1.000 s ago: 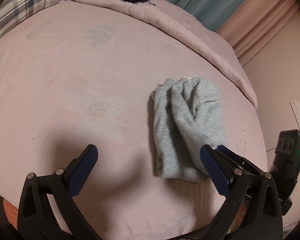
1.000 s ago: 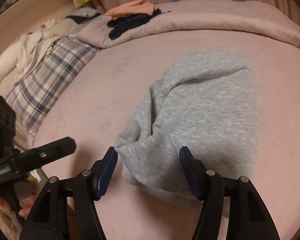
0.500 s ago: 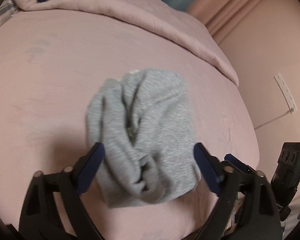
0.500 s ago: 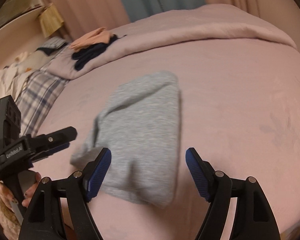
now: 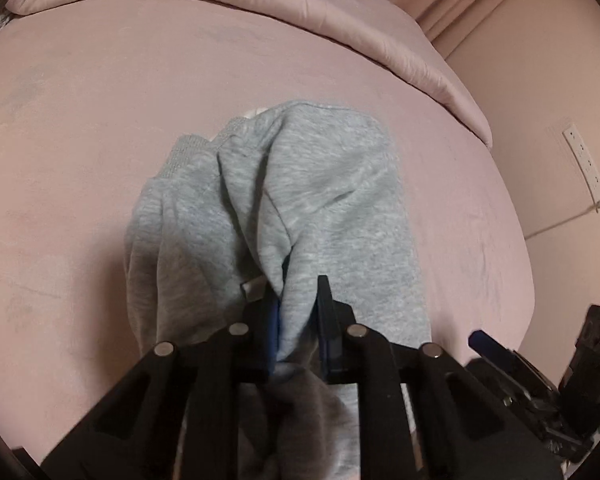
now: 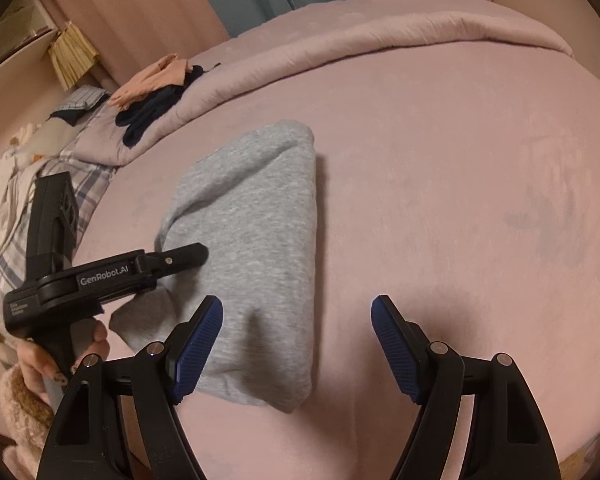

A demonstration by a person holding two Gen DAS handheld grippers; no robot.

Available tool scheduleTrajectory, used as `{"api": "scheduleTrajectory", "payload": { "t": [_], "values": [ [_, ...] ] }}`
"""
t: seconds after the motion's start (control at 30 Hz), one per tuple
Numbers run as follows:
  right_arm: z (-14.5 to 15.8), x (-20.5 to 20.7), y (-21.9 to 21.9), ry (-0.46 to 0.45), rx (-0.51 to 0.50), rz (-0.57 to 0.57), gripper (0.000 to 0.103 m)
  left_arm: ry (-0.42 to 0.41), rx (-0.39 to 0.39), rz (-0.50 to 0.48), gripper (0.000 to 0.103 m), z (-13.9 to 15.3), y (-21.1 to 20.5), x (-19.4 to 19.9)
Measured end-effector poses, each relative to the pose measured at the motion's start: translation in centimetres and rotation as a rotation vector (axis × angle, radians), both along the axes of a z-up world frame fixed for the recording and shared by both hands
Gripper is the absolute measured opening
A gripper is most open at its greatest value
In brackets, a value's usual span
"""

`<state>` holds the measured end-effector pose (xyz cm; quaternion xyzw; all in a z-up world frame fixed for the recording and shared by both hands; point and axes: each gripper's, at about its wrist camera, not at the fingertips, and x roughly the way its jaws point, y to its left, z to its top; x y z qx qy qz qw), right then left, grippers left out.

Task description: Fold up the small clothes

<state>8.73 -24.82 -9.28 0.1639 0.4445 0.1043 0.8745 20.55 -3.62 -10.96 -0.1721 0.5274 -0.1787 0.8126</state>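
A folded grey sweat garment (image 5: 300,208) lies on the pink bed (image 5: 100,120). My left gripper (image 5: 298,304) is shut on a fold at its near edge. In the right wrist view the same grey garment (image 6: 256,232) lies left of centre, with my left gripper (image 6: 188,256) clamped at its left side. My right gripper (image 6: 296,336) is open and empty; its left finger hovers over the garment's near right edge and its right finger is over bare sheet.
A rolled pink duvet (image 6: 380,36) runs along the far side of the bed. Dark and peach clothes (image 6: 156,92) lie on it at the left, beside a plaid pillow (image 6: 16,256). A wall with a power strip (image 5: 584,164) is at the right.
My left gripper moved onto the garment's near edge and shut on a fold. My right gripper drew back to the right, off the garment, and stayed open.
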Motion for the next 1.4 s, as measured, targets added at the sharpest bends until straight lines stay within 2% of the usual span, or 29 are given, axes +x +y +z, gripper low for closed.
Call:
{"api": "scheduleTrajectory", "payload": {
  "t": [0.07,0.17,0.27,0.37,0.47,0.63,0.73,0.9,0.97,1.2,1.27,1.3,1.33,1.4],
  "values": [
    [-0.1,0.1,0.0,0.007,0.004,-0.004,0.077,-0.002,-0.033,0.027,0.01,0.8,0.8,-0.5],
    [0.1,0.3,0.0,0.002,0.008,-0.001,0.077,-0.058,-0.081,0.049,0.01,2.7,2.2,-2.3],
    [0.5,0.6,0.3,-0.014,0.027,0.011,0.077,-0.094,-0.061,0.068,0.01,3.4,3.3,-3.8],
    [0.5,0.8,0.9,-0.018,0.051,0.035,0.077,-0.059,-0.031,0.089,0.011,1.9,3.7,-3.8],
    [-0.1,1.2,1.7,0.0,0.06,0.059,0.077,0.011,-0.049,0.111,0.013,-1.0,4.5,-3.5],
    [-0.9,1.6,2.3,0.034,0.064,0.083,0.077,0.016,-0.048,0.129,0.019,-2.1,4.6,-3.3],
    [-1.1,1.7,2.4,0.045,0.066,0.089,0.077,0.005,-0.015,0.141,0.034,-2.1,5.0,-3.9],
    [-1.3,2.3,2.7,0.059,0.065,0.1,0.077,0.006,-0.03,0.176,0.043,-2.4,5.9,-4.5],
    [-1.5,2.4,2.7,0.068,0.061,0.101,0.077,-0.01,-0.017,0.189,0.056,-2.3,6.0,-4.8],
    [-2.7,2.8,3.0,0.098,0.083,0.108,0.082,-0.016,-0.011,0.188,0.064,-2.3,6.5,-5.9],
    [-2.8,2.9,3.0,0.103,0.096,0.114,0.083,-0.013,-0.027,0.2,0.078,-1.6,6.9,-6.2],
    [-2.8,3.0,3.0,0.105,0.098,0.115,0.083,-0.019,-0.031,0.208,0.081,-1.2,7.0,-6.5],
    [-2.8,3.0,3.0,0.105,0.098,0.115,0.083,-0.027,-0.027,0.221,0.092,-0.9,7.2,-6.7],
    [-2.8,3.2,3.0,0.107,0.099,0.117,0.083,-0.058,0.017,0.256,0.102,-0.3,7.7,-7.2]
  ]
}}
